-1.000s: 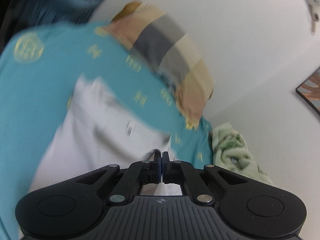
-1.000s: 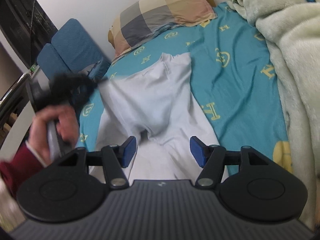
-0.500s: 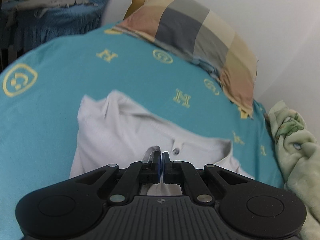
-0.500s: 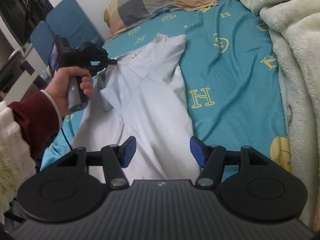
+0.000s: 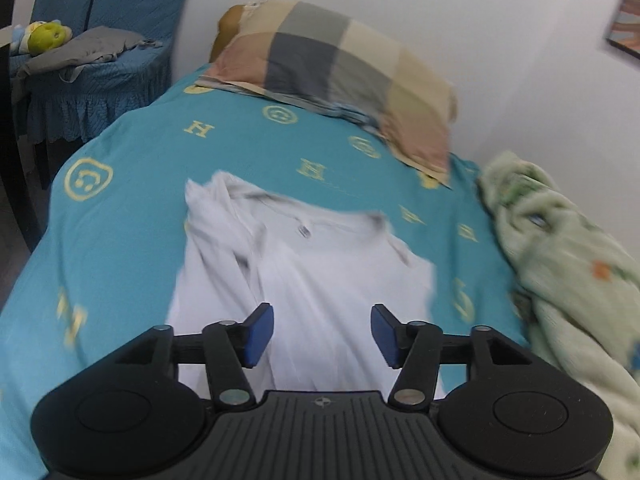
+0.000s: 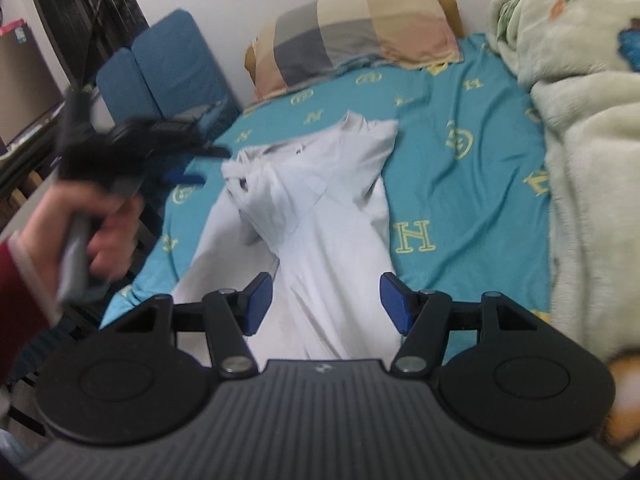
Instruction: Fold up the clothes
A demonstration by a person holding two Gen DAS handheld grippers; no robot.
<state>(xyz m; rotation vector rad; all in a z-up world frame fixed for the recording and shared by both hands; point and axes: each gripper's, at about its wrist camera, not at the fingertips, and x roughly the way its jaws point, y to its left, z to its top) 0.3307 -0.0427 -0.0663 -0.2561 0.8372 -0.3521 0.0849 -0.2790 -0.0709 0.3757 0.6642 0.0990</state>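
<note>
Released from the left gripper (image 5: 322, 334), whose jaws are opening empty, the white shirt (image 5: 312, 280) lies ahead; right gripper (image 6: 326, 300) open. Next: grasp a side.

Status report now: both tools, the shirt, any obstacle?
Left tool opening, nothing in it. Right tool open, empty. White shirt on bed, sleeve folded in. Blanket beside, not touching.

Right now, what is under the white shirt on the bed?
The white shirt lies on the teal bedsheet with its yellow letter and face prints. The sheet shows all around it. Whether anything else lies beneath cannot be seen, because the cloth covers that part.
</note>
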